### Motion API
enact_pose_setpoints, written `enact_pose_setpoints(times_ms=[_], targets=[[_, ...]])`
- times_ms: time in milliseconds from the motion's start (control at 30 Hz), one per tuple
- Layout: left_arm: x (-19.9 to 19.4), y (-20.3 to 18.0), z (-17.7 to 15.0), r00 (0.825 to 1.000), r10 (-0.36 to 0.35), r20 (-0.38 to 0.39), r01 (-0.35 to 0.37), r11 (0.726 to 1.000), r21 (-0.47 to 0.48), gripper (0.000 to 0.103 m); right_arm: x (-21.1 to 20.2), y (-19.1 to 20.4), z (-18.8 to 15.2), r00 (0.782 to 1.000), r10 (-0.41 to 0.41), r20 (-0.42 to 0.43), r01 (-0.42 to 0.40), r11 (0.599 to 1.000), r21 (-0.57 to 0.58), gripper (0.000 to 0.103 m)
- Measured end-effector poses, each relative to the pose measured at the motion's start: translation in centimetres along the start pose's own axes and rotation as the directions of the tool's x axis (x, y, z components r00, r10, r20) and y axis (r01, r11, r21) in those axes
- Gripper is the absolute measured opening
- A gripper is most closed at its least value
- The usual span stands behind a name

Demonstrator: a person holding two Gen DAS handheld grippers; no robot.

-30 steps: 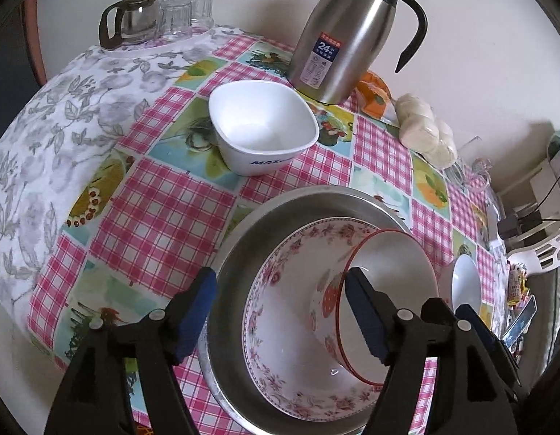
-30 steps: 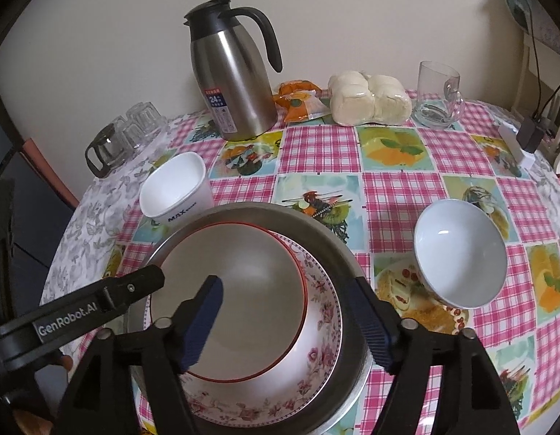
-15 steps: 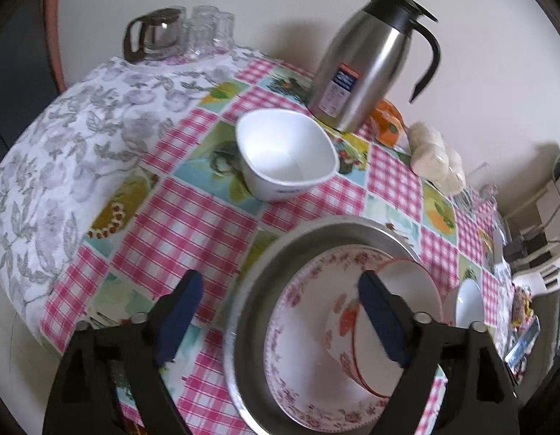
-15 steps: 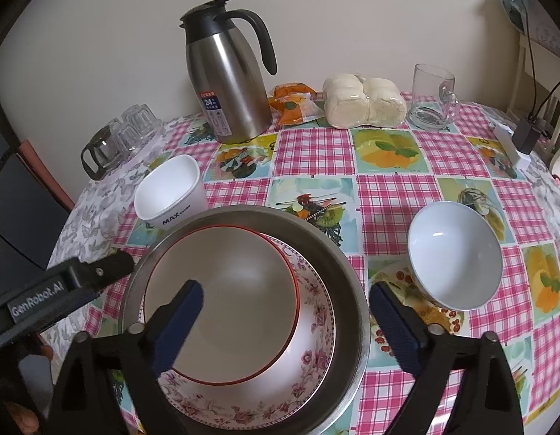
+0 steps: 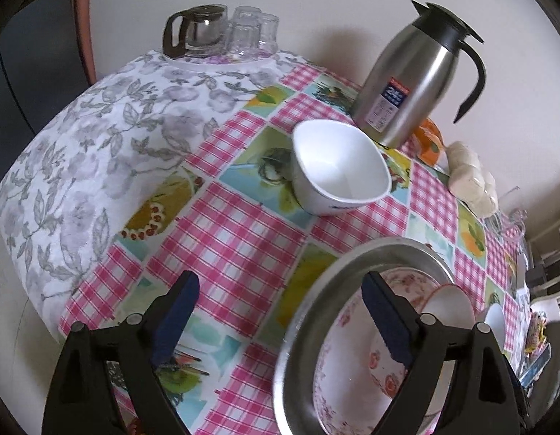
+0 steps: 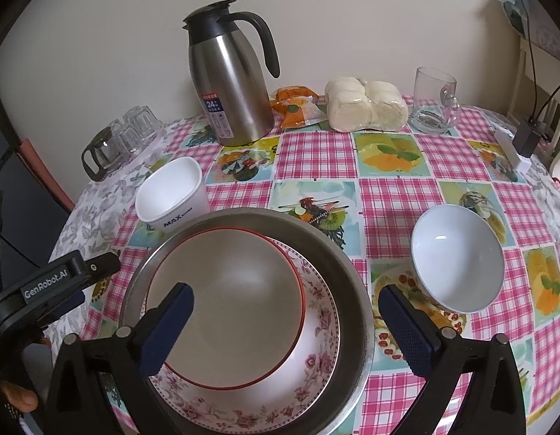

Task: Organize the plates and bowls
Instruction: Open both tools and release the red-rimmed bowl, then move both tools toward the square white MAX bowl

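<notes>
Steel basin (image 6: 356, 290), nested floral bowl (image 6: 316, 369), red-rimmed bowl (image 6: 225, 308)

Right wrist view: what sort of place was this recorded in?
Most likely a home dining or kitchen table set against a wall: a round table with a pink checked fruit-print tablecloth, a steel thermal carafe, a glass mug and wrapped steamed buns.

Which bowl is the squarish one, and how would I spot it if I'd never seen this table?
Find the tall steel thermos jug at the back of the checked table. Just in front of it, beside the metal basin of stacked bowls, stands the white square bowl. Unlike the round white bowl, it has squared corners and "MAX" printed on its side.
</notes>
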State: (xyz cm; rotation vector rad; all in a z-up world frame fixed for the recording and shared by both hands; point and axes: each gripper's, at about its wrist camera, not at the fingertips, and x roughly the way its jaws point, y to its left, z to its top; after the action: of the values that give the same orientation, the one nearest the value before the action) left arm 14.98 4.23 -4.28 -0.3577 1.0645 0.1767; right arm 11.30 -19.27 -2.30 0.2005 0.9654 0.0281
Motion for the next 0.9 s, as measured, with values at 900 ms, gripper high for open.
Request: enact_pose_setpoints(times_ms=[900], targets=[[-1.2,2.1,5.5,0.968,-0.058,0.245,0.054,0.998,0.026,0.096,-1.1,5.0,2.0,0.993,0.047,0.108,-0.046,0.999,-0.007,0.103]])
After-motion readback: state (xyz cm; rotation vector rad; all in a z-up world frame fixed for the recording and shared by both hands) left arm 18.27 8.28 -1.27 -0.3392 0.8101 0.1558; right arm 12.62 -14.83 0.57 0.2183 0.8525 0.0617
